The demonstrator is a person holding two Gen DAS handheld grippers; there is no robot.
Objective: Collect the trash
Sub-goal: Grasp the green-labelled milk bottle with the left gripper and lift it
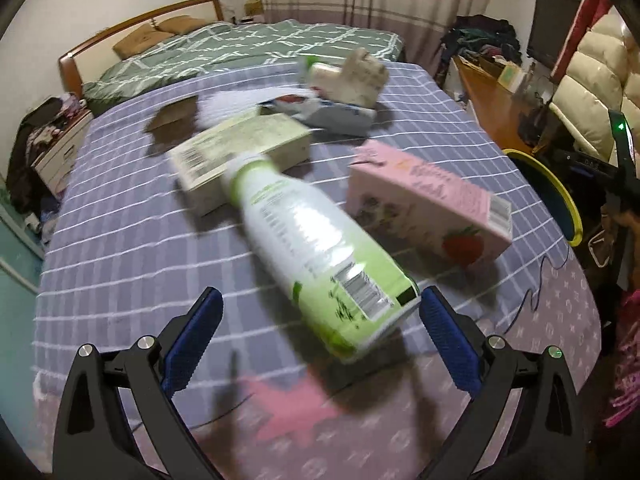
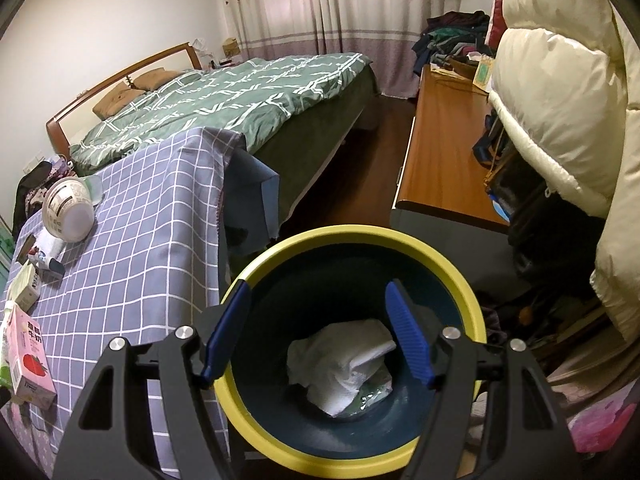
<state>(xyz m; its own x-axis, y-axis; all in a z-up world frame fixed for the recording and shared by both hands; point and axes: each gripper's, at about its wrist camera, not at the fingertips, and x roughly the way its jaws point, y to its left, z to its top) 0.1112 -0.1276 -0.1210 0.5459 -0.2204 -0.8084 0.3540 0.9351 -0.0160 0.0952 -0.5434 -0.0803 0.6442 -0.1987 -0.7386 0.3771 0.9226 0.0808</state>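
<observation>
A white and green plastic bottle [image 1: 304, 248] lies on its side on the purple checked tablecloth [image 1: 120, 248]. My left gripper [image 1: 320, 304] is open just above its base end; the right pad is close to the bottle and the left pad stands well clear. A pink strawberry milk carton [image 1: 432, 200] lies to the right, and a pale green box [image 1: 240, 148] sits behind the bottle. My right gripper [image 2: 318, 288] hangs open and empty over the yellow-rimmed dark bin [image 2: 352, 236]. Crumpled white paper [image 2: 344, 360] lies inside it.
Further back on the table are crumpled wrappers [image 1: 344, 84] and a brown card piece [image 1: 172, 118]. An overturned paper bowl [image 2: 68, 212] sits near the table's far edge. The bin's rim [image 1: 560, 188] is off the table's right side. A bed [image 2: 224, 96], a wooden desk [image 2: 440, 152] and a cream jacket [image 2: 560, 100] surround it.
</observation>
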